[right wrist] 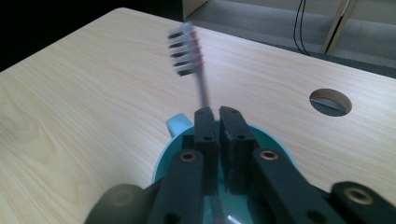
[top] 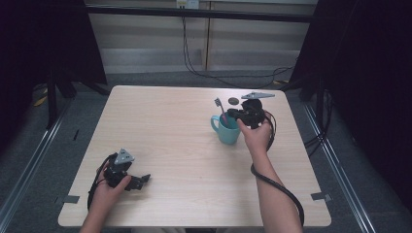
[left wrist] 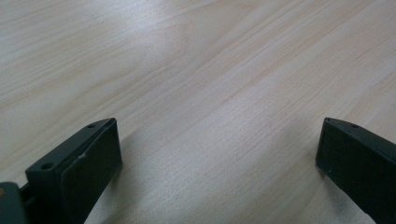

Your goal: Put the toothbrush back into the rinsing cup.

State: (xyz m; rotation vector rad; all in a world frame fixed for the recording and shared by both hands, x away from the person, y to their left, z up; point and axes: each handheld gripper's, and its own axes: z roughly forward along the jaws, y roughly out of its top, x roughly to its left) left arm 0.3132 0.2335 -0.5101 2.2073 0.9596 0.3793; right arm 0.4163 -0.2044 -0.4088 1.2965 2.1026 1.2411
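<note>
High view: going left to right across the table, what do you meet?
Left gripper, open and resting near the table's front left corner → teal mug → right gripper, shut on the toothbrush standing in the mug.

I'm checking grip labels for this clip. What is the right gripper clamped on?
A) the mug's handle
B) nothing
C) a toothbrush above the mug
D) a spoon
C: the right gripper has its jaws shut on the toothbrush, bristles up, over the teal mug.
</note>
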